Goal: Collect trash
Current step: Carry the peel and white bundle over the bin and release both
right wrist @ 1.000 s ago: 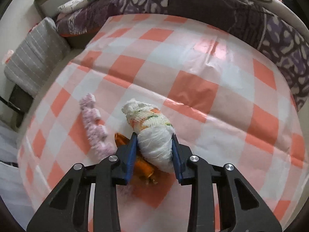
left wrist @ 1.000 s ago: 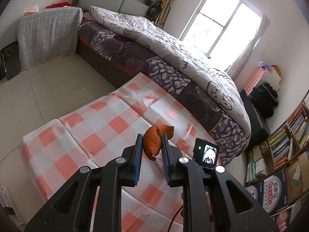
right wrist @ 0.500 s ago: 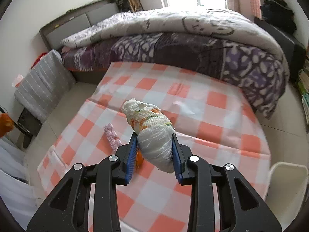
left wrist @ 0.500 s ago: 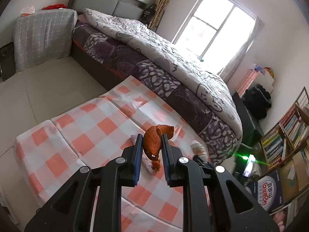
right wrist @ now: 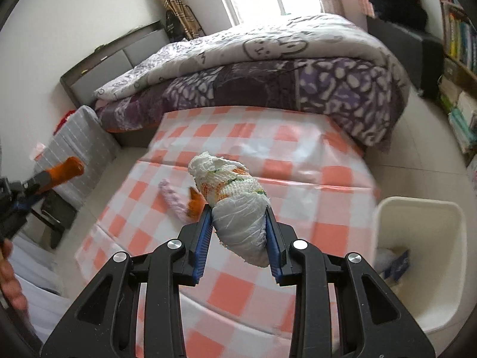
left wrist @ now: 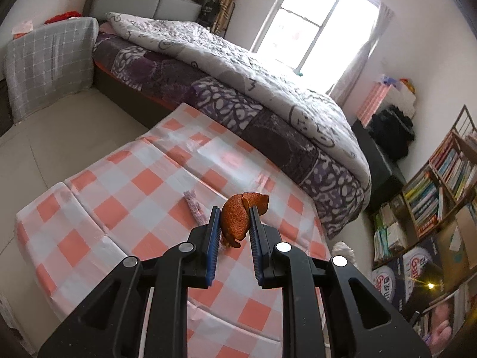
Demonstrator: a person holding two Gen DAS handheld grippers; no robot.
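The left gripper [left wrist: 234, 223] is clamped on one upright orange peel [left wrist: 237, 219]. The right gripper [right wrist: 238, 225] is clamped on one crumpled tissue wad [right wrist: 235, 208], its long axis pointing toward the table's [right wrist: 298, 155] far edge.

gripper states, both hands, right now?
Left gripper: closed on the orange peel, held above the checked table.
Right gripper: closed on the crumpled tissue wad, held above the table, white bin at right.

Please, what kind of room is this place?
Most likely a home bedroom: a bed with a grey and purple patterned quilt, a padded grey headboard, and a bookshelf full of books.
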